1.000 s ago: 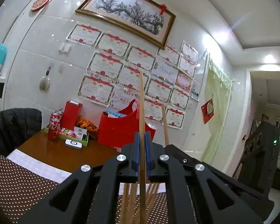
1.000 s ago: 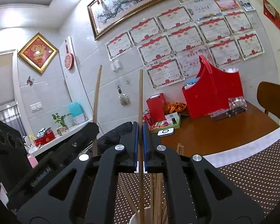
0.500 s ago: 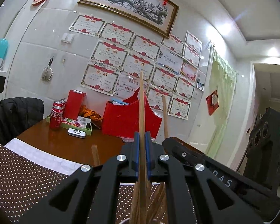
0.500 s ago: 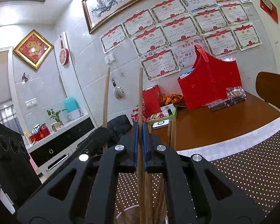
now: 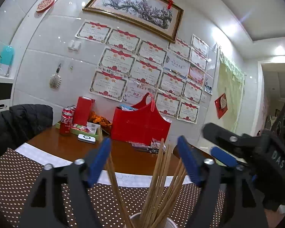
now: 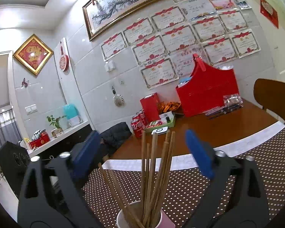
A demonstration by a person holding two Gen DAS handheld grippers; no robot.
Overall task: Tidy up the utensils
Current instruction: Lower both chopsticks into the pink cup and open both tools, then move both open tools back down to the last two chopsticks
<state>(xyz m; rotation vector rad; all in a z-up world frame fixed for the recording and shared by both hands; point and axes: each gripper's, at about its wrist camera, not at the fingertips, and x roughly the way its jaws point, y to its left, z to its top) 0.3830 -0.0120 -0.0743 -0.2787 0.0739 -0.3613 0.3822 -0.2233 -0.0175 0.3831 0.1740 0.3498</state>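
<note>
The chopsticks [image 5: 157, 180] stand bunched in a pale cup [image 6: 138, 218] on the dotted mat [image 6: 228, 186] that covers the near part of the worktop [image 5: 127, 157], and they fan out above the cup's rim, one leaning away to the left of the rest. In the left wrist view the bundle rises in the gap between the blue fingers [image 5: 99, 161] of the left gripper [image 5: 144, 161]; the leaning stick passes close beside the left-hand pad, but whether it touches cannot be told. These jaws have just been opening and now stand wide apart, with the sticks between them and nothing clamped. In the right wrist view the right gripper [image 6: 140, 157] likewise straddles the cup, its blue fingers [image 6: 198, 153] spread to either side of the stick tips and well clear of them; these jaws have also just been opening, stand very wide, and hold nothing. The right gripper also shows at the right edge of the left wrist view, just beside the cup. Beyond the cup, at the wall end of the worktop, sit a red basket [image 5: 140, 123] and a red can [image 5: 65, 122].
</note>
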